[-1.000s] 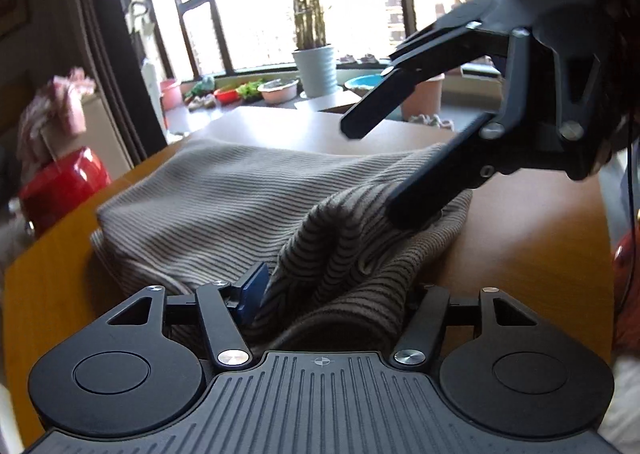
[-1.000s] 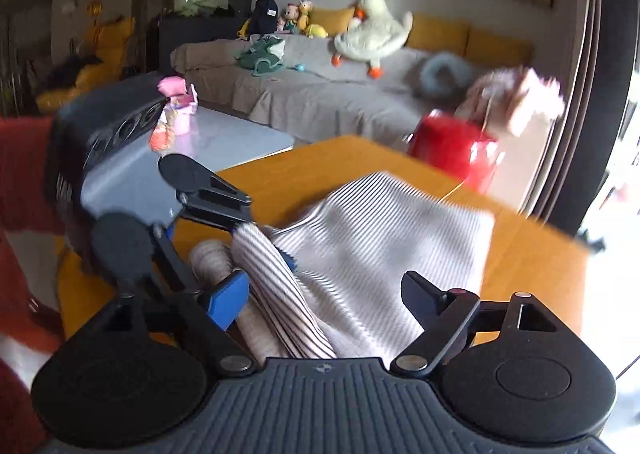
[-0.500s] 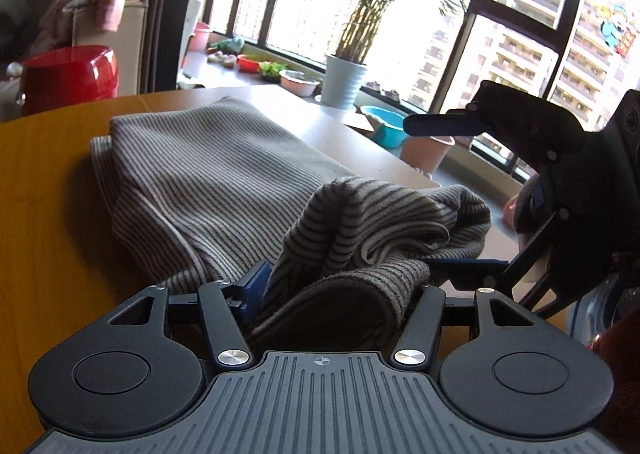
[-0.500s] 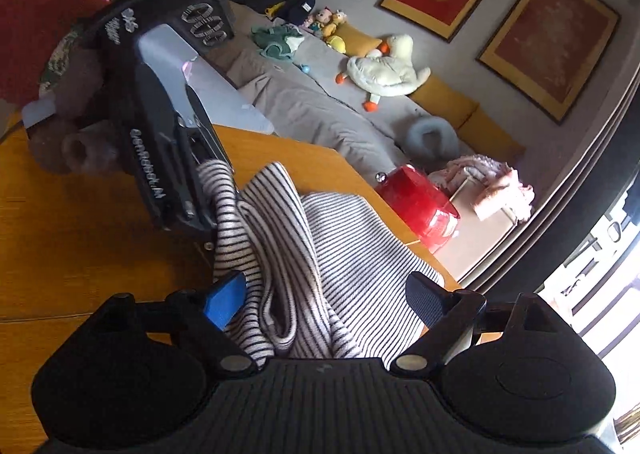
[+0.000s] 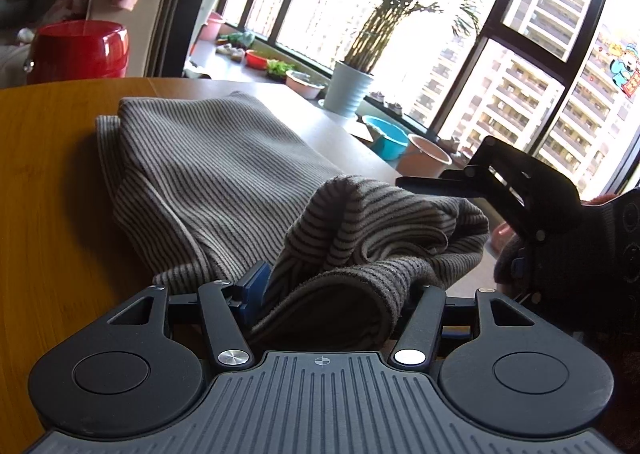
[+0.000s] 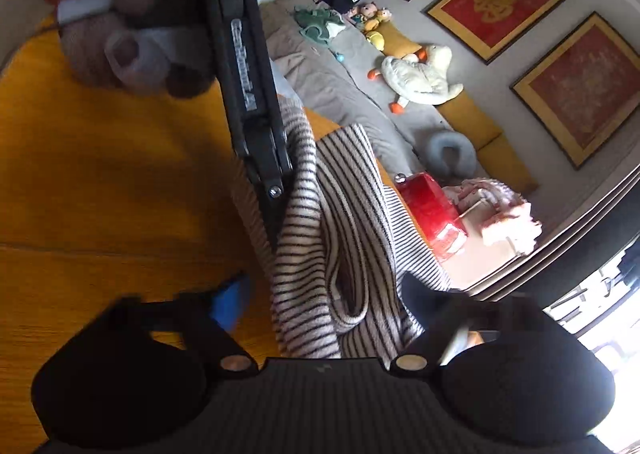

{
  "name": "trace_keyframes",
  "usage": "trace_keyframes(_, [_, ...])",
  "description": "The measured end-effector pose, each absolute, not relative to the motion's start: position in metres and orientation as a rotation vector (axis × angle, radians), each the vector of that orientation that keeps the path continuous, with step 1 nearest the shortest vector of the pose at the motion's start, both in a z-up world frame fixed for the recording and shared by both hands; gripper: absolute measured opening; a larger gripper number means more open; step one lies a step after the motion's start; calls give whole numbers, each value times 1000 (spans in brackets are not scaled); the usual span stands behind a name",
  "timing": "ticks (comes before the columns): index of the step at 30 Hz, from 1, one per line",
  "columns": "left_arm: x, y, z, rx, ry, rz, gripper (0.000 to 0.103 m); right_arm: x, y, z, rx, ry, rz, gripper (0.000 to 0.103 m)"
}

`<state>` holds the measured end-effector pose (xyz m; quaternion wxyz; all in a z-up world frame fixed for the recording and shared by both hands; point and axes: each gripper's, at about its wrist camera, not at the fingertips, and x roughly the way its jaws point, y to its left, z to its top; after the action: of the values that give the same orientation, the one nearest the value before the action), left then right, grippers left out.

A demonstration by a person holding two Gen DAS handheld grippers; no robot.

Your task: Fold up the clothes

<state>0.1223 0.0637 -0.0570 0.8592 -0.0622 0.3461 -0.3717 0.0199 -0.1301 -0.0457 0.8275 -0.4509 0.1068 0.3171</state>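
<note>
wooden table (image 5: 60,182) | left claw (image 5: 336,294) grips striped garment (image 5: 208,170) | right claw (image 6: 324,294) spread wide around it

Bare table (image 5: 48,182) left of the sweater (image 5: 208,174); red pot (image 5: 80,50) beyond.

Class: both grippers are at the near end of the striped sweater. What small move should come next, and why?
Probably carry the bunched end forward over the flat part. The left gripper pinches a raised fold of the sweater; the rest lies flat on the table, and the right gripper looks open around it.

Digits "000" on the left gripper (image 6: 276,190) housing, upper part. Blurred lettering down its side, unreadable.
</note>
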Motion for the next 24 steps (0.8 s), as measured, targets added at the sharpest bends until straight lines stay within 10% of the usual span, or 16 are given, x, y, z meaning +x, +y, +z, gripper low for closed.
trace_keyframes(5, [119, 64, -56, -134, 730, -773, 65, 26, -135, -31, -804, 380, 715, 33])
trace_keyframes(10, [90, 84, -36, -95, 689, -791, 95, 14, -150, -12, -716, 450, 730, 28])
trace_keyframes(14, [83, 118, -14, -173, 625, -698, 95, -4, -160, 17, -676, 495, 791, 27])
trace_keyframes(20, [132, 104, -14, -183, 629, -574, 56, -34, -167, 74, -760, 483, 850, 27])
trace_keyframes(24, [146, 74, -36, -38, 709, -625, 47, -7, -165, 87, -720, 514, 874, 27])
